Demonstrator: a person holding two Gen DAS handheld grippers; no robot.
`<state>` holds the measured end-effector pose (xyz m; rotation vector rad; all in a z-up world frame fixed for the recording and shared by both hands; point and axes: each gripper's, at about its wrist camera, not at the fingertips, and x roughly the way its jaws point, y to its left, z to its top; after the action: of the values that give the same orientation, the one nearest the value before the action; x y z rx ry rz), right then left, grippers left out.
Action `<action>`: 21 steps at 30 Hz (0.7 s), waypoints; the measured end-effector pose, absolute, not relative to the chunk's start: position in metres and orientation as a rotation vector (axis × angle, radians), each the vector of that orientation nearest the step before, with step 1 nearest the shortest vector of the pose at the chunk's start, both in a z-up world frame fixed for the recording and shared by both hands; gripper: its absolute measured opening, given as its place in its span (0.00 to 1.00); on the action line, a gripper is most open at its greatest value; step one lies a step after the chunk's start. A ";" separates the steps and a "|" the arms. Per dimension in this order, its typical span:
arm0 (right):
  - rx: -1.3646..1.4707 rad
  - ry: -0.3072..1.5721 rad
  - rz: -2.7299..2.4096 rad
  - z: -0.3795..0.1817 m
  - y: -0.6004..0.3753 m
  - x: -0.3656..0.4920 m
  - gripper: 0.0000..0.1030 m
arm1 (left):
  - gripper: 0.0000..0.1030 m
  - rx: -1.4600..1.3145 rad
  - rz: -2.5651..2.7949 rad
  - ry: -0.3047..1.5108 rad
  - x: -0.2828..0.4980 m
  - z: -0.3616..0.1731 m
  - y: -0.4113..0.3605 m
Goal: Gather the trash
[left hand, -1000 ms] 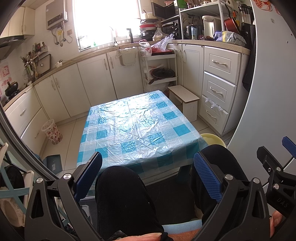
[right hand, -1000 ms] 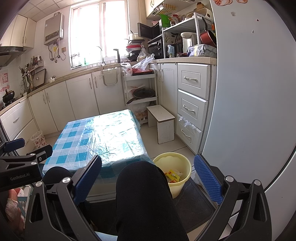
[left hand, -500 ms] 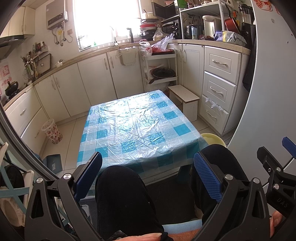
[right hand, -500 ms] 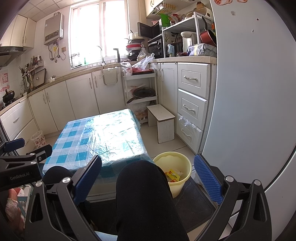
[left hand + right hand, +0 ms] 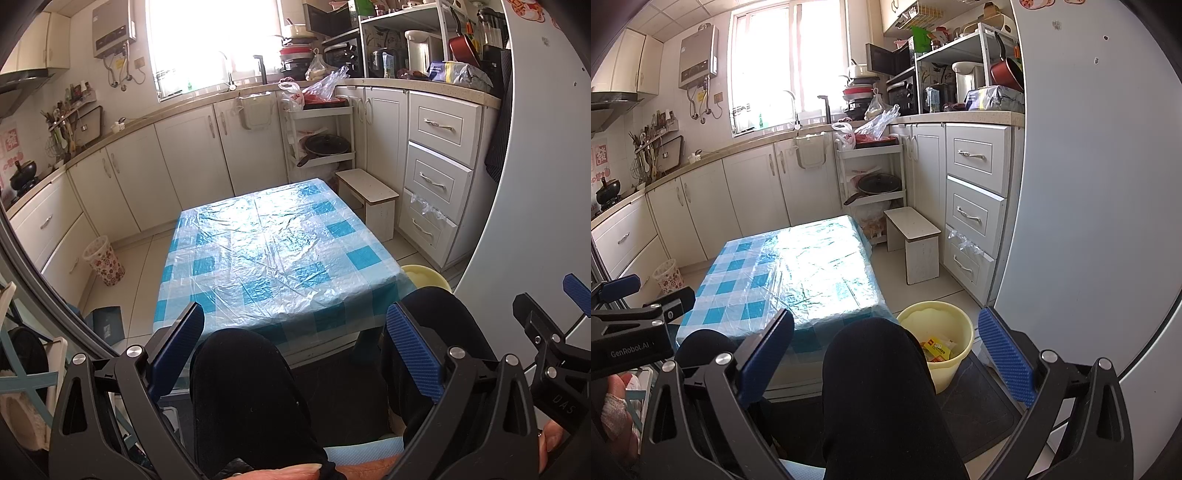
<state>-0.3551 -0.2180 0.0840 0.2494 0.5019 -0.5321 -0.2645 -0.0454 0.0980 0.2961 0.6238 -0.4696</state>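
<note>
- It's a small kitchen with white cabinets [image 5: 192, 166] running round under a bright window, and a low surface [image 5: 273, 251] in the middle, covered in a blue-and-white checked cloth with clear plastic sheeting over it.
- A person sits at the near edge of that surface; their knees, in black trousers [image 5: 882, 387], fill the bottom of both views.
- The left hand-held gripper [image 5: 295, 347] is held low above the lap with its blue-padded fingers [image 5: 413, 350] spread wide apart and nothing between them.
- The right hand-held gripper [image 5: 886, 350] is held likewise, fingers [image 5: 1006, 362] wide apart and gripping nothing; it sits just to the right of the other one.
- A yellow bucket [image 5: 956, 354] stands on the floor by the surface's right corner, just beside the person's right knee and close to the fridge door [image 5: 1089, 184].
- The trash [image 5: 936, 349] lies inside that bucket: a yellow-and-red wrapper along with some paler scraps.
- From the left view only the bucket's rim shows past the corner of the cloth.
- A small white stool [image 5: 916, 240] stands between the surface and the drawers.
- A patterned wastebasket [image 5: 105, 260] sits on the floor by the left cabinets, well apart from the bucket.
</note>
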 end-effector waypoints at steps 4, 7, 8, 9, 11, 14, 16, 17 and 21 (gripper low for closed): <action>0.249 0.502 -0.532 0.084 -0.218 -0.355 0.93 | 0.93 0.297 -0.470 0.624 -0.264 0.098 -0.046; 0.250 0.503 -0.532 0.084 -0.218 -0.355 0.93 | 0.93 0.296 -0.470 0.624 -0.264 0.098 -0.045; 0.250 0.504 -0.531 0.084 -0.218 -0.355 0.93 | 0.93 0.297 -0.470 0.624 -0.264 0.098 -0.045; 0.250 0.503 -0.532 0.085 -0.218 -0.355 0.93 | 0.93 0.297 -0.470 0.625 -0.264 0.098 -0.045; 0.249 0.503 -0.532 0.084 -0.218 -0.355 0.93 | 0.93 0.296 -0.470 0.625 -0.264 0.098 -0.045; 0.249 0.504 -0.532 0.085 -0.218 -0.355 0.93 | 0.93 0.295 -0.469 0.626 -0.264 0.097 -0.045; 0.250 0.504 -0.532 0.085 -0.218 -0.355 0.93 | 0.93 0.294 -0.468 0.627 -0.264 0.097 -0.044; 0.250 0.504 -0.532 0.085 -0.218 -0.355 0.93 | 0.93 0.292 -0.467 0.628 -0.264 0.096 -0.044; 0.250 0.507 -0.529 0.081 -0.217 -0.355 0.93 | 0.93 0.287 -0.464 0.635 -0.264 0.092 -0.043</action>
<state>-0.3551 -0.2166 0.0810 0.2500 0.5069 -0.5291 -0.2645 -0.0427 0.0919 0.2866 0.6350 -0.4640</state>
